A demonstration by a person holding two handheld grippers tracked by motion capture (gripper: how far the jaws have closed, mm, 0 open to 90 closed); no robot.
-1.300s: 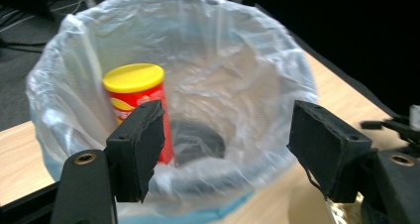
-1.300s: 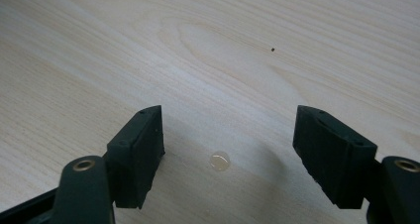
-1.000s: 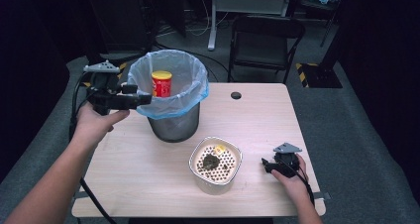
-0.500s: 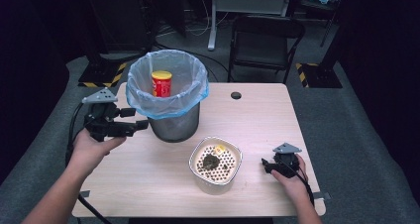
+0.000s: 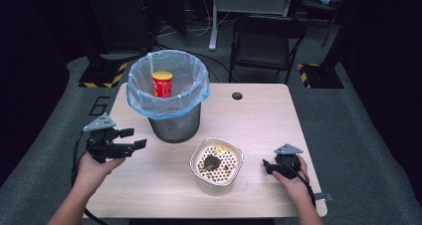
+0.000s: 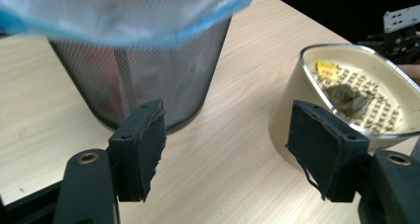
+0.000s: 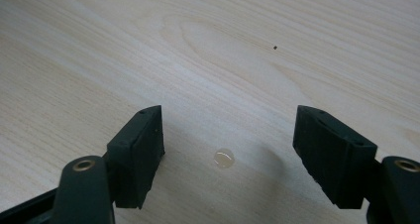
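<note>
Quick rundown of where you're at. Your left gripper [image 5: 133, 138] is out at the left edge of the pale wooden surface [image 5: 259, 115], just beside the black wire-mesh waste bin [image 5: 174, 126]. Its jaws are apart with nothing between them. In the left gripper view [image 6: 228, 154] you're looking through that gap at bare wood, with the bin's mesh wall [image 6: 148, 80] behind the left pad and the cream-coloured round bowl [image 6: 287, 110] behind the right one.

The bin stands upright toward the back left and is lined with a translucent blue plastic bag [image 5: 149, 98] folded over its rim. A red can with a yellow lid [image 5: 162, 83] stands upright inside.

The bowl [image 5: 214, 186] sits near the front middle, close to the bin but not touching it. It has a perforated insert with a dark greenish clump [image 5: 211, 162] on it and a small yellow scrap [image 5: 220, 149] toward the far side.

Your right gripper [image 5: 266, 166] rests low at the front right, near the bowl but clear of it. Its jaws are apart too, holding nothing. The right gripper view [image 7: 228, 149] has plain wood grain between them and a tiny clear round speck [image 7: 224, 157], and I can't tell what it is.

There's also a small black round thing [image 5: 237, 95] on the surface toward the back, well apart from everything, and a dark folding chair [image 5: 268, 36] behind.
</note>
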